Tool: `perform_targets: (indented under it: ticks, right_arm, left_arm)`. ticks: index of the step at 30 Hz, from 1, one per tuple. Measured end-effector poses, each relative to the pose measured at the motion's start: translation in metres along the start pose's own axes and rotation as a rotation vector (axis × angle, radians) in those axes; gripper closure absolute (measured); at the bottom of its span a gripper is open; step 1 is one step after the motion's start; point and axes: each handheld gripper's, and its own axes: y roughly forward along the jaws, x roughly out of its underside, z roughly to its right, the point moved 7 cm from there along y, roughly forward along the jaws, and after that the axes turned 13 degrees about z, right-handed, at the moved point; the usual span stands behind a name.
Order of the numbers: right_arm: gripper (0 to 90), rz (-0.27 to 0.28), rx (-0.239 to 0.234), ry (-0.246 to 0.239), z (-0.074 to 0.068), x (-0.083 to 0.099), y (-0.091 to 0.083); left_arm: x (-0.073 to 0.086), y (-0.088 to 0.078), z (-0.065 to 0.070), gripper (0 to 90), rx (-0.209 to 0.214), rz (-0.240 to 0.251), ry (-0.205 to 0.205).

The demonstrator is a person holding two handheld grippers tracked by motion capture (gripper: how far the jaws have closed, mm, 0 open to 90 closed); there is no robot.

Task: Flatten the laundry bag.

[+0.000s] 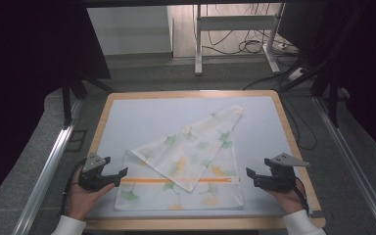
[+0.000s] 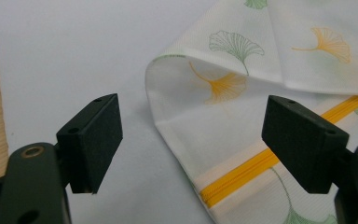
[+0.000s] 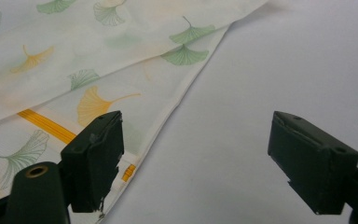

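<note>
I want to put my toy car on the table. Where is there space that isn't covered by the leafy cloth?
The pale grey mat is bare at its far left, between the wooden table edge and the white leaf-printed cloth with an orange zip. The far right corner beyond the cloth's tip is free too. The near edge is crowded: cloth, left gripper, right gripper.

Floor cables [image 1: 247, 46], perhaps power leads.

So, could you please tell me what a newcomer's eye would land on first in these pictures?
The white ginkgo-leaf printed cloth bag, partly folded into a triangle, lies mid-table on the pale grey mat. Its bright orange zipper runs across the near part. The open left gripper and open right gripper flank it, holding nothing.
</note>
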Motion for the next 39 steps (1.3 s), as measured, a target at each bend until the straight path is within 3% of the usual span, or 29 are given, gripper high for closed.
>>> perform_targets:
  ticks: [4, 8, 12, 19, 21, 25, 34, 39]
  right_arm:
    - [20.7, 0.007, -0.013, 0.008, -0.002, -0.001, -0.001]
    - [26.1, -0.001, -0.031, 0.002, -0.005, 0.000, -0.001]
    - [30.1, -0.003, -0.038, 0.006, -0.005, -0.001, -0.002]
    - [47.7, -0.003, -0.058, 0.003, -0.008, -0.001, -0.003]
    - [60.2, 0.000, -0.055, 0.001, -0.007, -0.002, -0.005]
    - [73.5, 0.005, -0.065, -0.004, -0.008, -0.004, -0.007]
    - [88.4, -0.005, -0.118, -0.029, -0.017, -0.003, -0.006]
    - [89.1, -0.019, -0.148, -0.040, -0.024, -0.001, -0.002]
  left_arm:
    - [-0.002, 0.001, 0.002, 20.6, 0.004, 0.019, 0.011]
    - [0.001, 0.002, 0.005, 21.3, 0.009, -0.016, 0.014]
    - [0.000, 0.000, 0.006, 20.0, 0.015, -0.018, 0.002]
    - [-0.002, 0.000, 0.008, 19.4, 0.037, -0.006, 0.004]
    - [-0.003, 0.000, 0.010, 19.3, 0.049, 0.000, -0.004]
    - [-0.003, 0.000, 0.013, 19.6, 0.067, 0.003, -0.006]
    - [-0.007, 0.001, 0.017, 18.9, 0.065, 0.030, 0.027]
    - [-0.006, 0.002, 0.020, 18.9, 0.067, 0.026, 0.036]
